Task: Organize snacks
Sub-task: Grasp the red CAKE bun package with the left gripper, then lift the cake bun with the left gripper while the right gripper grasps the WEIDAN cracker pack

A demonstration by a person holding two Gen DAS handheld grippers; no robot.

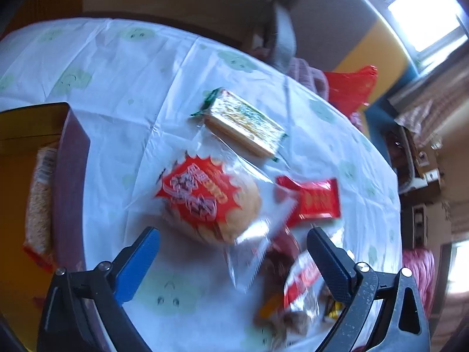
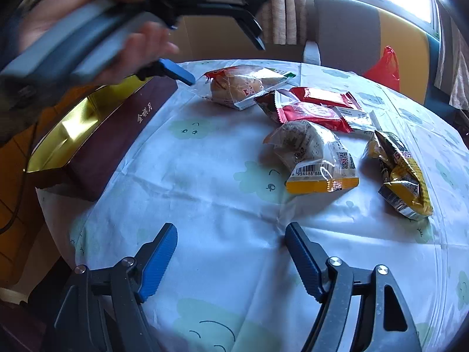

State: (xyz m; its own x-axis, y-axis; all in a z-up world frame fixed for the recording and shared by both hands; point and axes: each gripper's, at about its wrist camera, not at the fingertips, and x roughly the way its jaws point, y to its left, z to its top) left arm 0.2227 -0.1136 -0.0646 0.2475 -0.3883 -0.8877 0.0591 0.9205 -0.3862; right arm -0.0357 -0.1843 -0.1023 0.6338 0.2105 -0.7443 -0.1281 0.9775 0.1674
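Snacks lie scattered on desk [image 2: 205, 205] beside dark-red box [image 2: 117, 135]. We hold left hand-held gripper [image 1: 233, 240] jaws wide above bun packet [image 1: 211, 202], clamping nothing; right hand-held gripper [image 2: 231, 234] gapes empty over cloth.

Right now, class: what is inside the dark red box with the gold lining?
One long crumbly snack bar lies inside the box. The box's wall hides the rest of its floor.
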